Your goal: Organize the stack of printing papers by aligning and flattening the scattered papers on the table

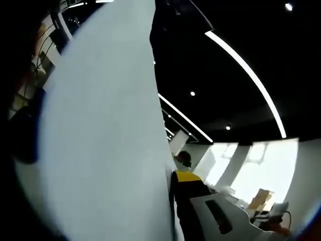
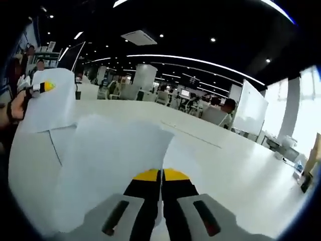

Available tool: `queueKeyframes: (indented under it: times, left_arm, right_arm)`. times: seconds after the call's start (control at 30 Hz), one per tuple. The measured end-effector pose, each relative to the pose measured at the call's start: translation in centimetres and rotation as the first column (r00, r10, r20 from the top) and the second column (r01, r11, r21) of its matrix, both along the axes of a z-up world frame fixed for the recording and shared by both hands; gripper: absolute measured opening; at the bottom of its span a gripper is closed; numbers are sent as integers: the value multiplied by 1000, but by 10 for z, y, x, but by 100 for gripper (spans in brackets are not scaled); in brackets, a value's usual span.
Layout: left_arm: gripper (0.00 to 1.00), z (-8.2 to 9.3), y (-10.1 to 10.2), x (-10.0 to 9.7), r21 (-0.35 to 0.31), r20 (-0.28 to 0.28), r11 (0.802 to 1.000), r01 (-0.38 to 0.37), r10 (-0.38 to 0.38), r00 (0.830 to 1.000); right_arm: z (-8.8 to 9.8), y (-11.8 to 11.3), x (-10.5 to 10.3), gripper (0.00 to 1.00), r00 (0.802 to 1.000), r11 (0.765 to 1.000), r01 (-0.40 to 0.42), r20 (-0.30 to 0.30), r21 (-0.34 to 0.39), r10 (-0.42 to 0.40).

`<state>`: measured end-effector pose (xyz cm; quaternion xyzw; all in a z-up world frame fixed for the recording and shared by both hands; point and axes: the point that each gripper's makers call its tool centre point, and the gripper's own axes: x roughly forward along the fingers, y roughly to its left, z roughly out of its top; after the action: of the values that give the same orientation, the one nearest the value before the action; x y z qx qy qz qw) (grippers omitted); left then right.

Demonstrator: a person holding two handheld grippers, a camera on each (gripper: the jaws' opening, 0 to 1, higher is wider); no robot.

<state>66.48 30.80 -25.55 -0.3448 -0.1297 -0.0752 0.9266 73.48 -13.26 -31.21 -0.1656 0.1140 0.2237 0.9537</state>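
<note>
White printing paper is the material in play throughout. In the right gripper view, the right gripper [image 2: 161,175] has its two yellow-tipped jaws pressed together with no gap between them, and a large sheet [image 2: 108,165] lies in front of them and partly under them on the pale table [image 2: 241,165]; whether the jaws pinch its near edge or merely rest closed over it cannot be told. At the far left of the same view, the left gripper [image 2: 46,87], held in a person's hand [image 2: 17,106], lifts a second sheet [image 2: 52,100] clear of the table, its yellow tip against the paper's upper edge. In the left gripper view that raised sheet [image 1: 105,130] stands very close to the lens and hides one jaw; the other jaw rises beside the paper's edge, so the jaws appear closed on the sheet. Further sheets [image 2: 60,140] lie loosely overlapped beneath and between the two grippers, their edges not aligned. The step in hand appears to be gathering: one loose sheet is raised for transfer onto the pile. The next move calls for lowering it squarely over the large sheet, matching edges and corners, then pressing the pile flat, with the right gripper steadying the stack against sliding.
</note>
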Motion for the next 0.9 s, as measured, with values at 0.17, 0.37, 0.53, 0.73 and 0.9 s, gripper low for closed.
queueKeyframes:
  times: [0.17,0.37,0.53,0.73,0.9]
  left_arm:
    - [8,0,1,0,2,-1,1000,-3,3,1000]
    - [9,-1,1,1,-9,-6,1000,2,-2,1000]
    - [15,-2,-3,4,-12,-17,999,29,-30,999]
    - [20,-2,-7,5,5,-20,999,43,-43,999]
    - [21,-2,-6,5,3,-14,999,50,-50,999]
  right_arm:
    - [14,1,-2,0,999,999,-3,41,38,1]
    - [44,5,-7,0,994,994,-23,111,105,11]
    - [57,14,-11,0,991,983,-72,121,169,52]
    - [67,16,-13,0,990,969,-86,127,230,57]
    - [73,26,-19,0,987,938,-152,99,313,127]
